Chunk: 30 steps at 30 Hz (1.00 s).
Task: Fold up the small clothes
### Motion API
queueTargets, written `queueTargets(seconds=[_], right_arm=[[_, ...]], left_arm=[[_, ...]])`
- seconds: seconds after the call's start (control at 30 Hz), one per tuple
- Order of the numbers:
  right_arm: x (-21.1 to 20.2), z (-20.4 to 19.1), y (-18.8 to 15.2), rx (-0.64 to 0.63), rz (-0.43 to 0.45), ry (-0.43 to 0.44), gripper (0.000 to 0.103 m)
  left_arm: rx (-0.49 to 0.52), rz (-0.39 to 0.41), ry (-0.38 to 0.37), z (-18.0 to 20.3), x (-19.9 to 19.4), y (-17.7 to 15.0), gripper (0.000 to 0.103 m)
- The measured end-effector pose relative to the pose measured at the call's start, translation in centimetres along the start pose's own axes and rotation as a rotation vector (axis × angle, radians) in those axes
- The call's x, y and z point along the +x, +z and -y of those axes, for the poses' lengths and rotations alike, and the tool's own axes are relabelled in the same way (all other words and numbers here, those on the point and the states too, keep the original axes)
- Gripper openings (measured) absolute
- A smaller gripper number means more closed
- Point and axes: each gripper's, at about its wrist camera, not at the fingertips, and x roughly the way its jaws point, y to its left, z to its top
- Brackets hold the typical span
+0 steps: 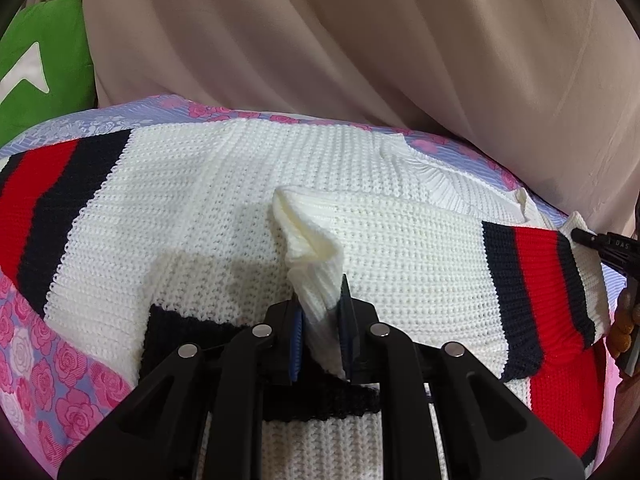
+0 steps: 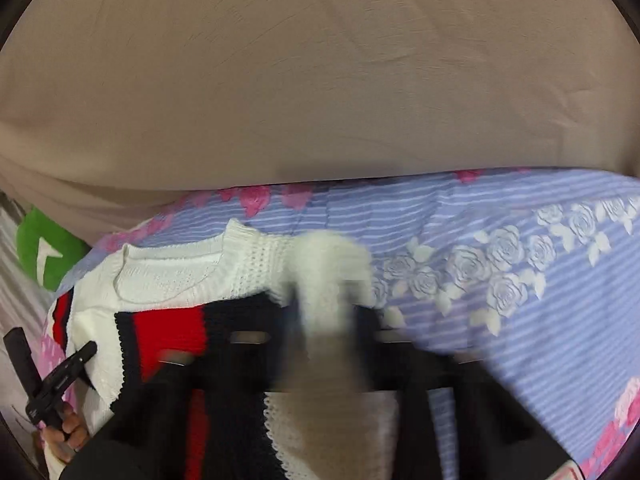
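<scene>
The sweater (image 1: 224,208) lies flat on the floral sheet (image 1: 60,380), long axis running left to right across the left wrist frame, striped sleeves at both ends, collar toward the upper right. At lower centre the left gripper (image 1: 322,312) pinches a white fold. In the blurred right wrist view, the right gripper (image 2: 328,320) clamps white knit.

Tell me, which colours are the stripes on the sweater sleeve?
The sweater sleeve stripes are red between two navy bands; the left wrist view shows them best.
</scene>
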Motion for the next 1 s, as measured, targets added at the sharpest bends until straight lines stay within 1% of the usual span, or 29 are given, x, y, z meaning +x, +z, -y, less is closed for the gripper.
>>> queueTargets(seconds=[0.03,0.07,0.1,0.13,0.17,0.2,0.27,0.33,0.4,0.47,0.5,0.53,0.6,0.67,0.7,0.73,0.77,0.83,0.87,0.9,0.93,0.97,1.0], right_arm=[[-0.6,0.2,0.0,0.005,0.041,0.0,0.012],[-0.8,1.2,0.0,0.017,0.069,-0.022,0.01],[0.2,2.7,0.0,0.062,0.053,-0.061,0.009],[1.6,4.2,-0.4,0.11,0.009,-0.077,0.009],[2.5,5.4,-0.8,0.144,-0.018,-0.048,0.009],[2.0,5.8,-0.8,0.161,-0.011,-0.015,0.009],[-0.2,5.8,-0.7,0.178,0.012,0.013,0.011],[-3.3,5.0,-1.5,0.148,0.054,0.036,0.015],[-6.1,4.0,-3.2,0.094,0.059,0.035,0.027],[-8.3,3.3,-5.6,0.045,0.04,0.047,0.059],[-9.0,3.1,-7.1,0.028,0.013,0.059,0.063],[-8.9,3.1,-8.0,0.02,-0.012,0.068,0.065],[-8.2,2.8,-9.7,0.019,-0.071,0.094,0.065],[-6.4,2.1,-10.9,0.018,-0.112,0.084,0.063],[-5.7,2.1,-11.2,0.02,-0.128,0.082,0.055],[-5.4,2.1,-11.3,0.024,-0.144,0.073,0.022],[-5.9,2.4,-11.5,0.038,-0.132,0.075,0.019],[-8.4,1.9,-11.6,0.026,-0.035,0.043,0.016],[-9.1,2.5,-11.7,0.032,-0.009,0.038,0.016],[-8.8,3.2,-11.9,0.045,-0.03,0.029,0.016],[-7.6,4.0,-12.4,0.055,-0.075,-0.017,0.016],[-6.7,4.6,-12.9,0.056,-0.086,-0.019,0.016],[-6.9,4.1,-12.7,0.037,-0.093,-0.013,0.016]], left_arm=[[0.0,0.0,-0.002,-0.1,0.0,0.0,0.015],[-0.001,-0.001,-0.004,-0.1,0.0,0.0,0.015],[0.004,-0.003,-0.007,0.0,0.0,0.0,0.018],[0.014,-0.005,-0.011,0.2,0.1,0.0,0.022],[0.025,-0.007,-0.011,0.4,0.2,0.0,0.024],[0.038,-0.007,0.0,0.7,0.2,0.0,0.024],[0.046,-0.004,0.008,0.9,0.2,-0.1,0.024],[0.033,-0.005,-0.003,0.6,0.1,0.0,0.024],[0.024,-0.005,-0.012,0.5,0.1,0.0,0.024],[0.03,-0.004,-0.007,0.6,0.1,0.0,0.024],[0.034,-0.004,-0.003,0.7,0.1,0.0,0.024],[0.04,-0.004,0.002,0.8,0.1,0.0,0.024],[0.048,-0.004,0.007,1.0,0.1,-0.1,0.025],[0.047,-0.003,0.007,1.0,0.1,-0.1,0.025],[0.043,-0.003,0.003,0.9,0.1,-0.1,0.025],[0.037,-0.003,-0.001,0.8,0.0,-0.1,0.026],[0.033,-0.002,-0.002,0.7,0.0,-0.2,0.027],[0.023,-0.001,-0.007,0.5,-0.1,-0.2,0.027],[0.022,-0.001,-0.01,0.4,-0.1,-0.2,0.027],[0.027,-0.003,-0.01,0.5,0.0,-0.1,0.029],[0.037,-0.004,-0.009,0.6,0.0,-0.1,0.032],[0.049,-0.005,-0.005,0.8,0.1,-0.2,0.033],[0.065,-0.008,0.007,1.1,0.2,-0.2,0.033]])
